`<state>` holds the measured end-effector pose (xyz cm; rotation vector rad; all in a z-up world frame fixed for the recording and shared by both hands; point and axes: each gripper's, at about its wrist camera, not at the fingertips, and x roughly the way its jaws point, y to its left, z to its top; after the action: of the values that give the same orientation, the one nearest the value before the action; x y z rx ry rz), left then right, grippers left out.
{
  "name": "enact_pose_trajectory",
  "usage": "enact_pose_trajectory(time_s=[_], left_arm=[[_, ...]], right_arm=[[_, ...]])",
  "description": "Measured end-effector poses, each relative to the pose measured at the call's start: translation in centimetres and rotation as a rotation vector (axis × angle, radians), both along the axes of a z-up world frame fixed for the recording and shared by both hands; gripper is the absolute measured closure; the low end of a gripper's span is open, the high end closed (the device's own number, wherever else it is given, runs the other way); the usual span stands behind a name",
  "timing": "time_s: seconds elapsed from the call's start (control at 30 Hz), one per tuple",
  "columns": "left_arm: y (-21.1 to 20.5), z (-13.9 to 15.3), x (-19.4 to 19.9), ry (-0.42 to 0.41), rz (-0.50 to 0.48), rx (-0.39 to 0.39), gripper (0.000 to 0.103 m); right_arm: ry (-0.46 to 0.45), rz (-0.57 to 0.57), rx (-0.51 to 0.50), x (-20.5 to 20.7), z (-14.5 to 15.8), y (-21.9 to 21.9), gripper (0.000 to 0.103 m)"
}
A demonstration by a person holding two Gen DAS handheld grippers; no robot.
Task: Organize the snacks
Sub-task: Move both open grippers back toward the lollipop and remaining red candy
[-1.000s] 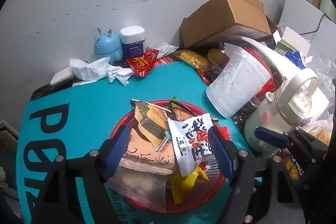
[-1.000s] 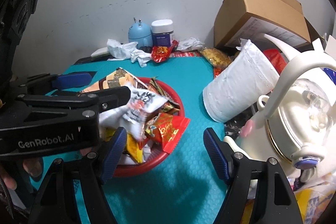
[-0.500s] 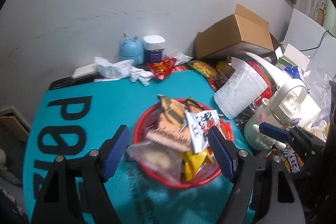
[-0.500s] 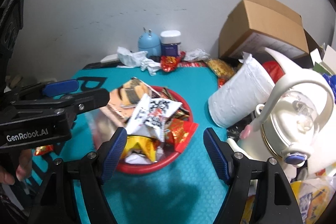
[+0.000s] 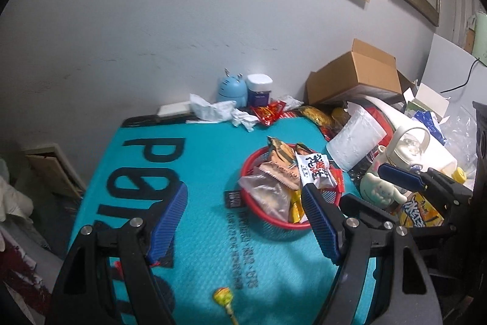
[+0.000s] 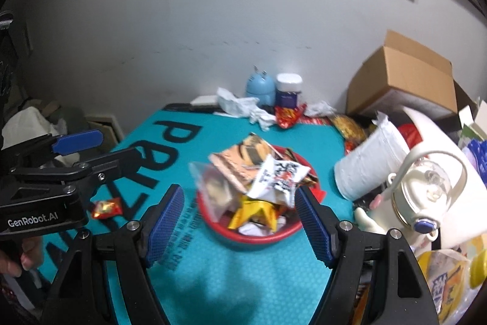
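Holding both grippers above the table [image 5: 207,160], I have nothing in either one. The left gripper [image 5: 243,223] has its jaws spread wide and empty. The right gripper [image 6: 240,221] is the same: jaws wide, nothing between them.

From the left jaws, the red basket [image 5: 275,223] sits ahead and to the right, its near rim just behind the right-hand blue pad. It is heaped with packets, a white one [image 5: 313,171] with red print on top. From the right jaws, the basket [image 6: 252,236] lies straight ahead, framed between the two pads.

What I judge still needs gathering lies loose on the teal mat. A lollipop [image 5: 223,299] rests near the front edge, directly below the left jaws, its stick running toward me and to the right. A small red-and-gold packet [image 6: 106,207] lies well left of the basket, just past the left gripper's body in the right view, long axis roughly across the mat.

Both loose pieces are on the left side, so I reckon the left hand is the nearer one. For the lollipop I would drop almost straight down and close across the stick. The carry to the basket then goes forward and right.
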<state>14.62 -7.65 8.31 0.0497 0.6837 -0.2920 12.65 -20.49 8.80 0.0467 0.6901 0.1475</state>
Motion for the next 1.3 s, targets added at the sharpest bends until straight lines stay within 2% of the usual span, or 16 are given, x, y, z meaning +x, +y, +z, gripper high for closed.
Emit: enact_pose_trajectory(time_s=[0.27, 0.57, 0.93, 1.3], left_arm=[[2.0, 1.7, -4.4, -0.049, 0.047, 0.008, 0.027], [4.0, 1.5, -8.4, -0.067, 0.085, 0.019, 0.027], [7.3, -0.7, -11.0, -0.028, 0.154, 0.011, 0.027], [10.1, -4.6, -10.4, 0.073, 0.189, -0.028, 0.027]], right_arm=[[-0.036, 0.079, 0.013, -2.6, 1.1, 2.2, 0.027], [-0.040, 0.138, 0.003, -5.5, 1.3, 4.3, 0.027], [0.016, 0.242, 0.002, -7.2, -1.0, 8.1, 0.027], [0.114, 0.342, 0.001, -5.9, -4.6, 11.5, 0.027]])
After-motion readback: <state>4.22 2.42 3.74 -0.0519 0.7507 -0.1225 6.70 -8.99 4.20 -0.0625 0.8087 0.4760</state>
